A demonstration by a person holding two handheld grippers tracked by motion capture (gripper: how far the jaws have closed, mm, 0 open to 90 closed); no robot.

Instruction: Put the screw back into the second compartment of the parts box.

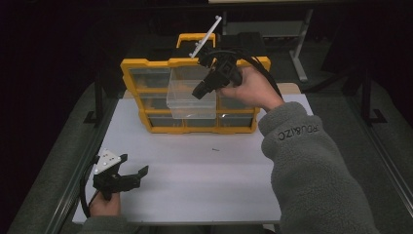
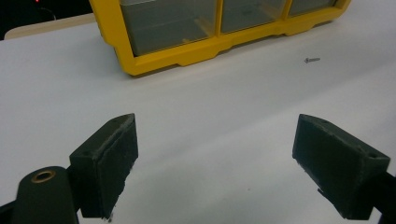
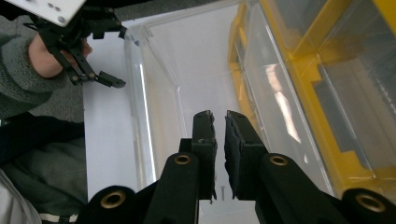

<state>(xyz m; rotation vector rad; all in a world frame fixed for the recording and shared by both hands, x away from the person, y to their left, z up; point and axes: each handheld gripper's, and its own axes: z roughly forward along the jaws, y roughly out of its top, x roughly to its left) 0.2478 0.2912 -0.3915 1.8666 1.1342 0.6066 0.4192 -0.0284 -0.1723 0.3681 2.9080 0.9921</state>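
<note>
Now, the risk sits up at the yellow organiser (image 1: 146,92): the clear drawer (image 1: 190,100) is pulled well out of its slot and hanging forward, and a knock from the right tongs (image 1: 200,91) could tip it off its rails or spill whatever is inside. In the right gripper view a small screw (image 3: 223,192) shows just below the tips, over the drawer's clear floor (I cannot tell whether it is pinched or already lying loose), so a careless release could send it bouncing out. The right tongs are nearly closed, a thin slit between the pads, poised inside the drawer's mouth. Another loose screw (image 1: 215,149) lies on the white worktop (image 1: 195,185) in front of the organiser, easy to sweep off with a sleeve. The left tongs (image 1: 134,174) rest low near the front-left corner of the worktop, spread wide, gripping nothing and touching nothing
</note>
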